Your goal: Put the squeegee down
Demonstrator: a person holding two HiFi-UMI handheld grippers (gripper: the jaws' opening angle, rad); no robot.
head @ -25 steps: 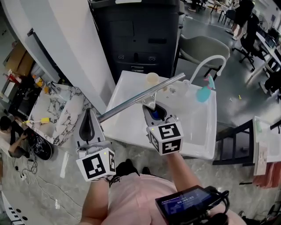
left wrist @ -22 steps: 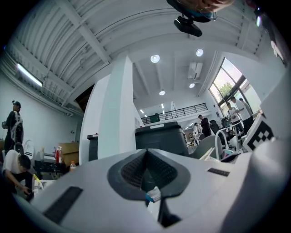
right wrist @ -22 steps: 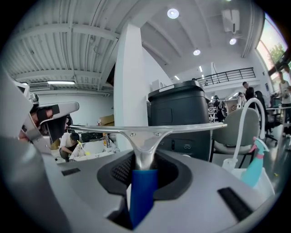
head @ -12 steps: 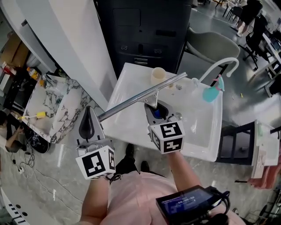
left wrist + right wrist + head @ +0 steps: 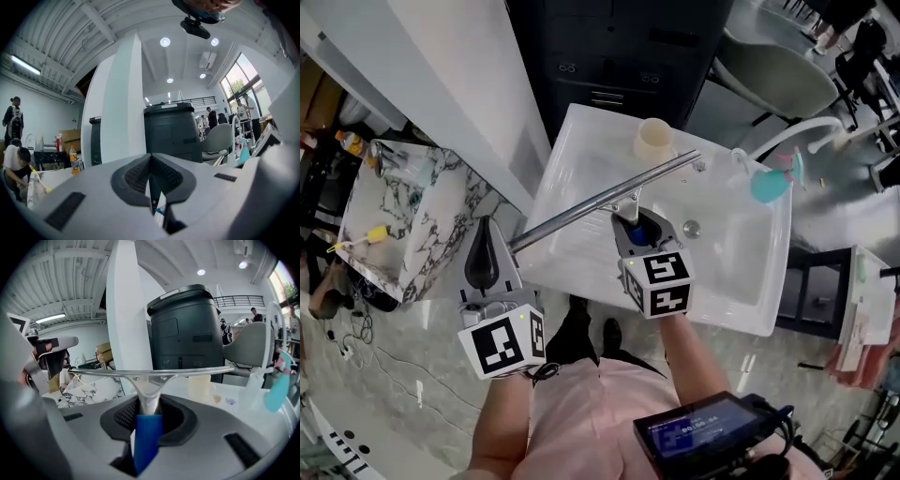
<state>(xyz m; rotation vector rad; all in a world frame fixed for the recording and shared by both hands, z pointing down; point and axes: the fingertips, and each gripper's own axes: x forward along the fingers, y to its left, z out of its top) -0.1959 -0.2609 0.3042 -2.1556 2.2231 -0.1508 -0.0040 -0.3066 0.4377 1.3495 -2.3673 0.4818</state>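
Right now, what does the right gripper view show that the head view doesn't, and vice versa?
Only the right gripper view: the dark ribbed pads of the right gripper pressing on the blue handle of the long metal squeegee. Only the head view: the white sink's round drain, and the squeegee's bar reaching past the sink's left rim. Both: the squeegee, the cream cup and the teal spray bottle.

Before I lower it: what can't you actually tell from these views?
- Gap between squeegee blade and sink: head view looks steeply down, so height is unreadable.
- Handle's lower end: buried in the right gripper, both views.
- Contents of the cup: too small, head view.
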